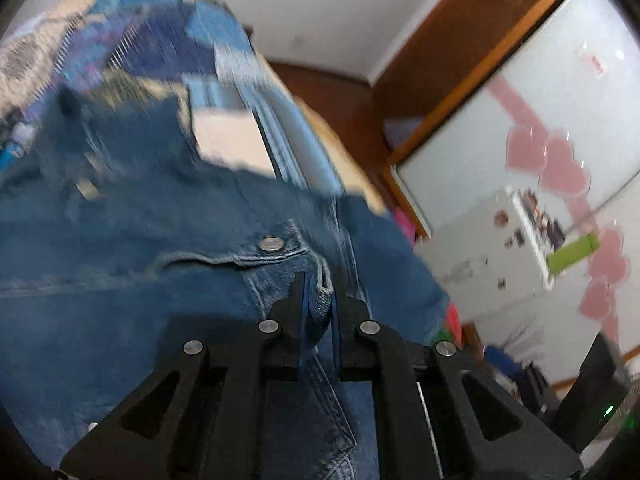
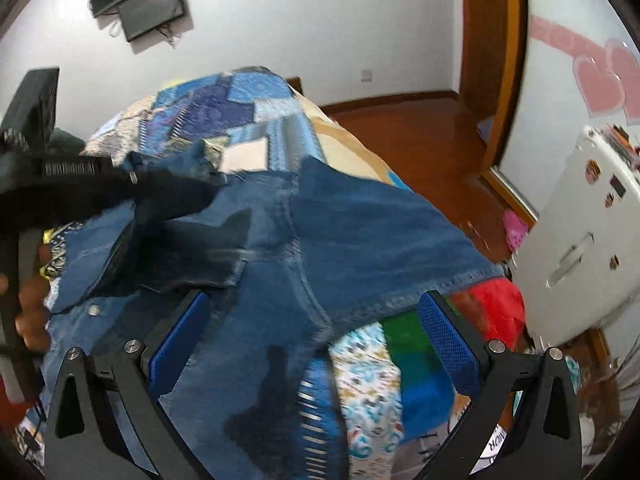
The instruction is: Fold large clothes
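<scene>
Your left gripper (image 1: 316, 300) pinches a fold of the denim jacket (image 1: 168, 240), which lies on the patchwork quilt (image 2: 224, 104), to carry it over. Your right gripper (image 2: 316, 332) hovers above the jacket's hem, jaws spread, ready to grab.

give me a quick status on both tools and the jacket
Left tool shut on denim jacket fold. Right tool open, above jacket hem. Jacket spread on patchwork quilt. Nothing in the way.
</scene>
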Available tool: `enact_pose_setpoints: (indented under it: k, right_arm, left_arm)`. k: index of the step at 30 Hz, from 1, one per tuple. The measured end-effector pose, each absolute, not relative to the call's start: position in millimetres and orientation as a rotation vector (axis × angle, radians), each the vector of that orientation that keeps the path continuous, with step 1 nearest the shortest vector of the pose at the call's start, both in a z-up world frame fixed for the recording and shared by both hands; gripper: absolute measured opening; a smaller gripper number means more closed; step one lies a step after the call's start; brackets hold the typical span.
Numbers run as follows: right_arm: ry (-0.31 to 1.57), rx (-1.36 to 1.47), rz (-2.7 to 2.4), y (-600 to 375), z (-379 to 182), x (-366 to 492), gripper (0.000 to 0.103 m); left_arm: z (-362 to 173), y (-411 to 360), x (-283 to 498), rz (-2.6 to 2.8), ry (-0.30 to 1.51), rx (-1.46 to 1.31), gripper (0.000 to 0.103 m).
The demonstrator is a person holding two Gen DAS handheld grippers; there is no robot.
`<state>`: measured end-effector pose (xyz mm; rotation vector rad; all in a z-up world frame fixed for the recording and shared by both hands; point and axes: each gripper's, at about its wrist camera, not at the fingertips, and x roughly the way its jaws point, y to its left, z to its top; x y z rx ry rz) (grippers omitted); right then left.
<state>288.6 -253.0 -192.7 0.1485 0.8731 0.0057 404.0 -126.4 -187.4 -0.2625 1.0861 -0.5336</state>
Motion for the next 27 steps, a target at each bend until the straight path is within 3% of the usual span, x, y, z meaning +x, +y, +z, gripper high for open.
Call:
enact_pose_setpoints:
  k: [7,10,12,14,17,20,27]
  right_arm:
    - [0.951,0.231,0.003,-283,-215,289,0.103]
    - [0.962,0.254,-0.006,-293,-216,292,0.103]
    - [0.966,0.26,-0.012,-298,-216,295,0.103]
    - [0.961,0.273,-0.015,-307,-213,298,0.103]
    - [0.965,0.302,-0.01,-323,-211,305,0.103]
    - [0.988,0.357,0.009,-339,-216,313,0.103]
    - [1.109,0.556,0.063,-369,-256,332,0.103]
  left_arm:
    - [-210,-157,384,-0.55,1.205,-0.089,0.016]
    - [-198,-152,376,-0.571,1.202,-0.087,0.033]
    - [-184,-143,372,-0.571,1.165,-0.088,0.055]
    - [-168,-129,370,-0.556,1.115,-0.086,0.065]
    - [-148,-98,368,-0.511,1.045,-0.079,0.071]
    - [-138,-62,364,-0.412,0.977,-0.041,0.083]
    - [-154,18,348,-0.224,0.964,-0.041,0.086]
